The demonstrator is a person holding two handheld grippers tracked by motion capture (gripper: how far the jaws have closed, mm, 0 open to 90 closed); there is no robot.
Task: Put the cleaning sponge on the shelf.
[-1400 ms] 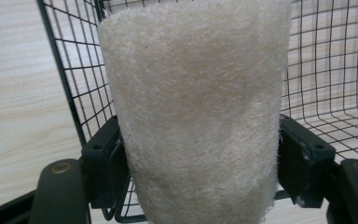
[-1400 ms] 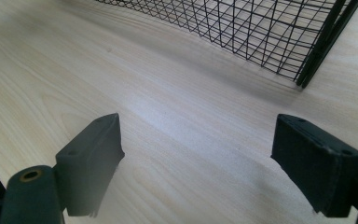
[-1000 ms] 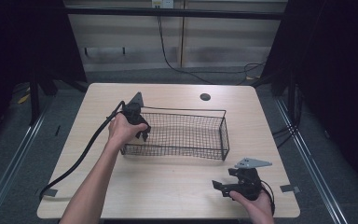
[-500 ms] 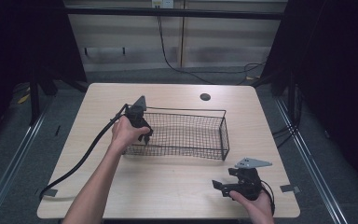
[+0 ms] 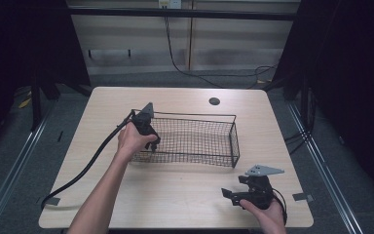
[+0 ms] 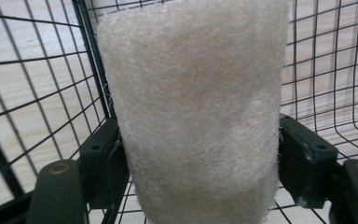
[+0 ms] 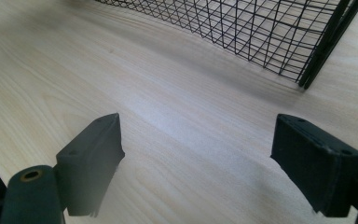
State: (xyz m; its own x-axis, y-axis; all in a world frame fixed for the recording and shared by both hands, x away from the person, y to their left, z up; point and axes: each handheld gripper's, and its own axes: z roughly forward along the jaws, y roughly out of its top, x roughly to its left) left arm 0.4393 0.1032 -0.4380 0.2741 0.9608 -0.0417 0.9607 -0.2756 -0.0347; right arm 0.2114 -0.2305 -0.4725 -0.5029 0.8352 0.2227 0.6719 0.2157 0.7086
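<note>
A cream, fibrous loofah-like sponge (image 6: 193, 107) stands between the jaws of my left gripper (image 6: 200, 163), which is shut on it. Behind the sponge I see the wire mesh of the black basket (image 6: 37, 93). In the high view my left gripper (image 5: 148, 136) points down into the left end of the wire basket (image 5: 233, 141), held by a hand. My right gripper (image 5: 233, 195) rests low near the table's front right, open. In the right gripper view its jaws (image 7: 200, 154) stand wide apart over bare wood, with a basket corner (image 7: 307, 70) ahead.
The light wooden table (image 5: 175, 195) has a round dark grommet (image 5: 214, 101) at the back. A thick black cable (image 5: 87, 165) trails from the left gripper across the table's left side to its front edge. Dark floor and metal rails surround the table.
The left gripper has shifted slightly right and down into the basket's left end with the sponge. The right gripper has stayed in place.
</note>
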